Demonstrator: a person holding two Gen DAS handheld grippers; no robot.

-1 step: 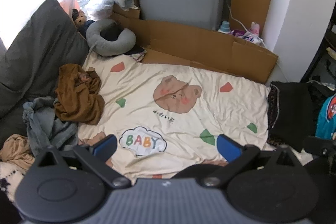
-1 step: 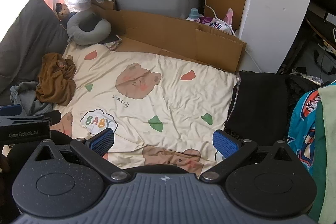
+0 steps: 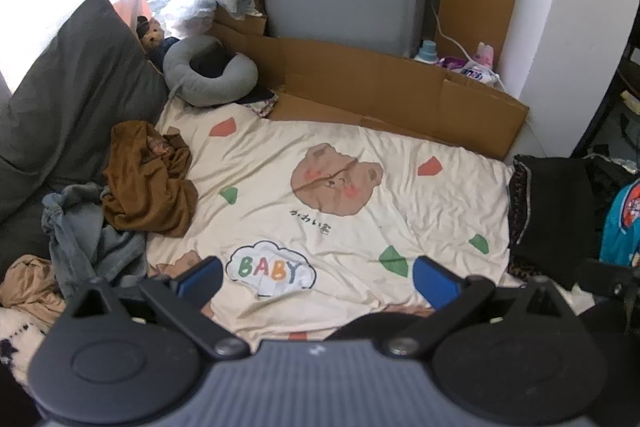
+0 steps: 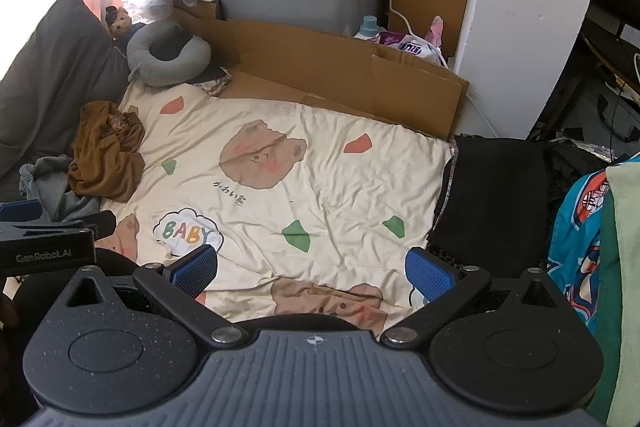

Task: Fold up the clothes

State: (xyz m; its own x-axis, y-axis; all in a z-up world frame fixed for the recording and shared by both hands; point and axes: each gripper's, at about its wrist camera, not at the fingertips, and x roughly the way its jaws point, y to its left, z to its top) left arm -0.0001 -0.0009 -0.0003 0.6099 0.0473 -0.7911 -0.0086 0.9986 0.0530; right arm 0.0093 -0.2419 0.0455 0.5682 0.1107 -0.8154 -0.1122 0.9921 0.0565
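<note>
Both grippers, left gripper (image 3: 316, 277) and right gripper (image 4: 310, 269), are held with jaws spread wide and nothing between them. Ahead and left of the left jaws, a brown garment (image 3: 150, 179), a grey garment (image 3: 86, 231) and a tan garment (image 3: 28, 279) are heaped crumpled; a dark folded stack (image 4: 492, 199) is seen right of the right jaws. Whichever garment is taken should be pinched at an edge and spread flat on the cream sheet (image 3: 400, 187) between the jaws.

Both hand-held grippers — left (image 3: 316, 277), right (image 4: 312, 269) — gape wide, empty.
</note>
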